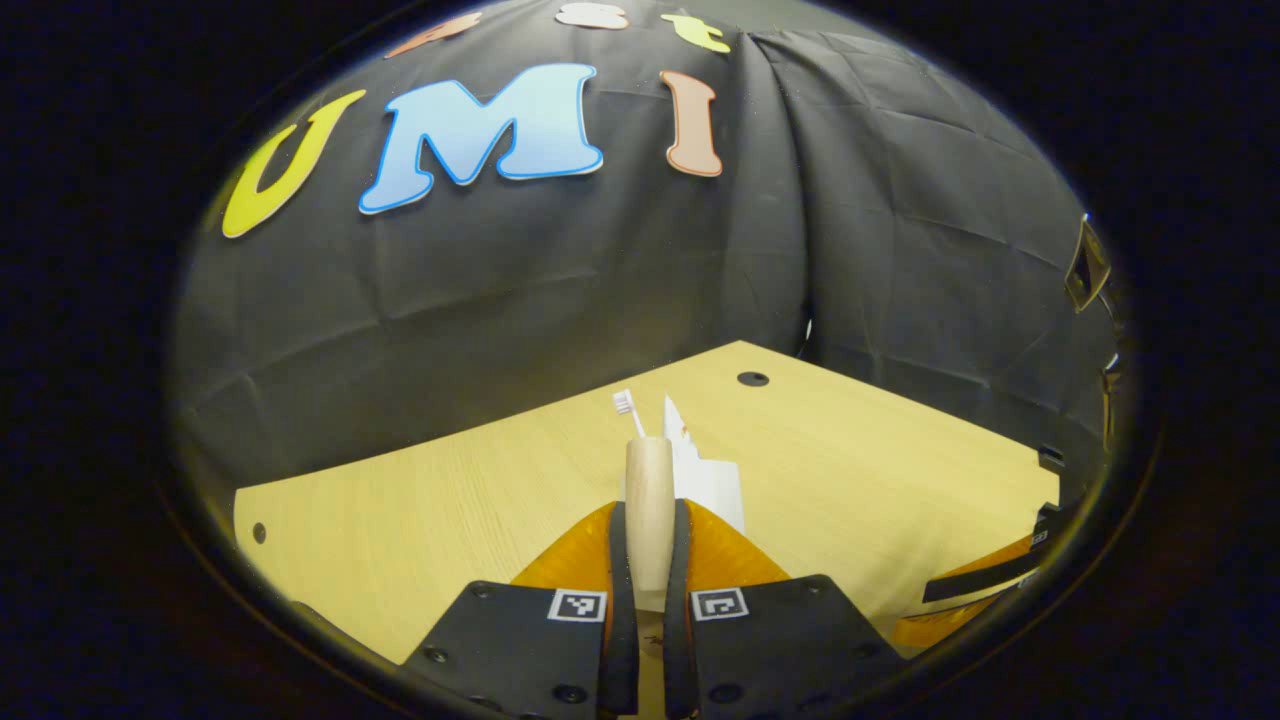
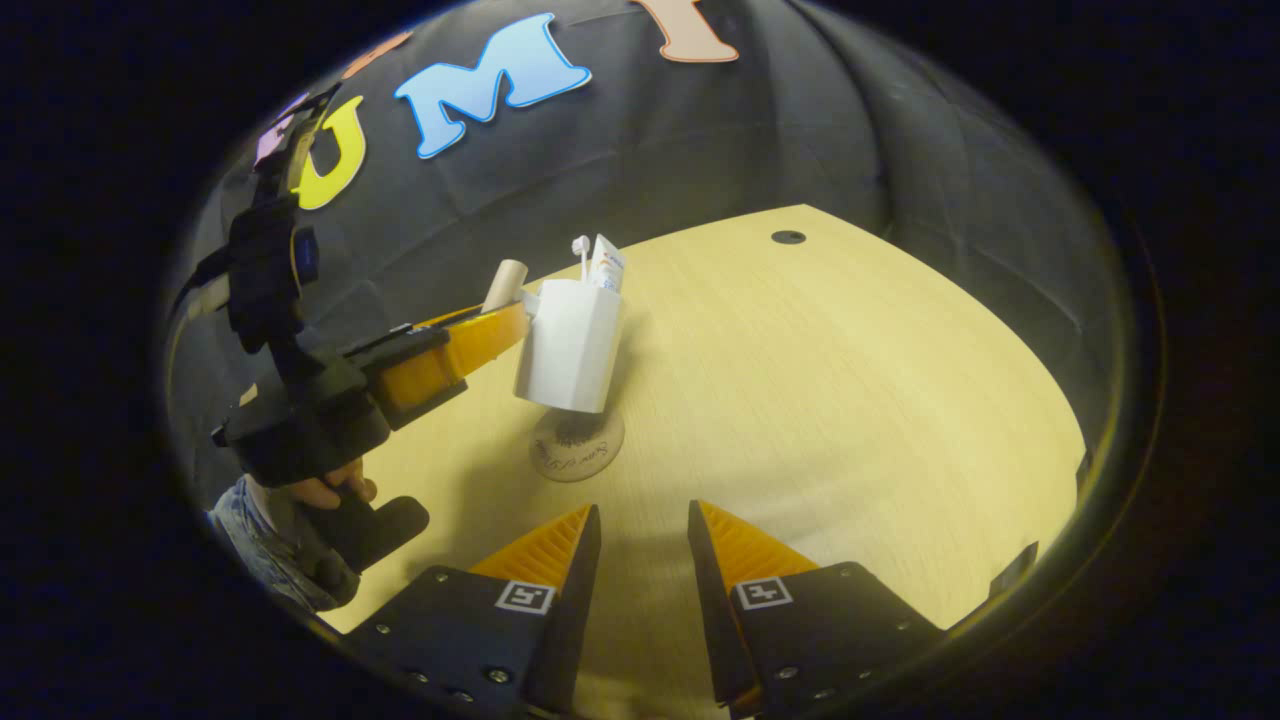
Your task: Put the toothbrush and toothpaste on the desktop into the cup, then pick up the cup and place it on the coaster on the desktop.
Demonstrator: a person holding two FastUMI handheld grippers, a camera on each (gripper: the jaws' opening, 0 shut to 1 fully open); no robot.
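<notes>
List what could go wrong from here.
1. The left gripper holds the cup only by its handle, and it hangs tilted above the coaster; it could swing or slip.
2. The toothbrush and toothpaste stand loose; more tilt might spill them.
3. The coaster looks small, so the cup may land off-centre.

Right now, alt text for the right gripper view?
The left gripper, held in a person's hand, grips the wooden handle of a white cup holding a toothbrush and toothpaste, with the cup over a round coaster on the wooden desktop. The right gripper is open and empty in the foreground.
</notes>
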